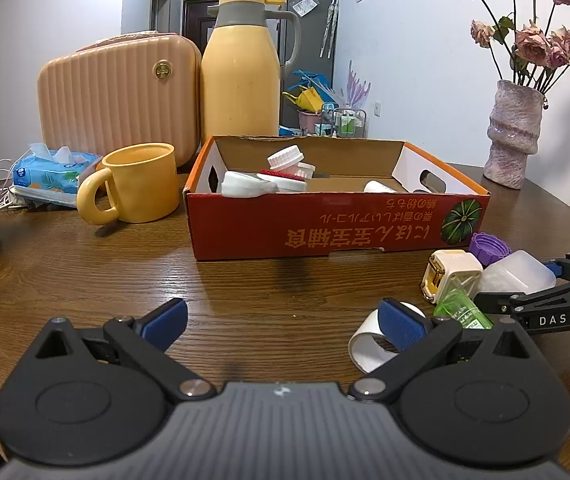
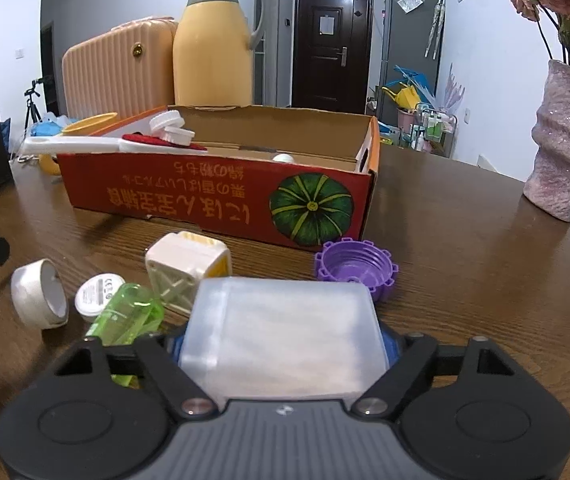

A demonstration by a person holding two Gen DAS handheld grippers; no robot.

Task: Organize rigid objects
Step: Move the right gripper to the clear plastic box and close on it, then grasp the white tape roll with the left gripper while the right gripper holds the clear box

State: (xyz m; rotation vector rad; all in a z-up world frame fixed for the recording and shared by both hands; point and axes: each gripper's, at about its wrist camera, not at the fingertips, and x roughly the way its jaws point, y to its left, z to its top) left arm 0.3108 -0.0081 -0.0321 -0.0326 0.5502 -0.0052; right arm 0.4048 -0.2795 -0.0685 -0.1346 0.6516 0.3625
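Note:
A red cardboard box [image 1: 337, 224] [image 2: 213, 196] stands on the wooden table and holds white jars and lids. In front of it lie a frosted white plastic box [image 2: 285, 332] [image 1: 519, 274], a cream and yellow cube [image 2: 187, 268] [image 1: 451, 274], a purple cap [image 2: 355, 268] [image 1: 489, 244], a green bottle [image 2: 129, 314] [image 1: 463, 310] and a white tape ring [image 2: 39, 294] [image 1: 373, 342]. My right gripper [image 2: 285, 344] is shut on the frosted plastic box. My left gripper [image 1: 283, 322] is open and empty above the table, its right finger just over the tape ring.
A yellow mug [image 1: 137, 184], a tissue pack [image 1: 55, 174], a peach case [image 1: 121, 96] and a yellow thermos jug [image 1: 241, 68] stand behind and left of the box. A pink vase [image 1: 515, 136] with dried roses stands at the back right.

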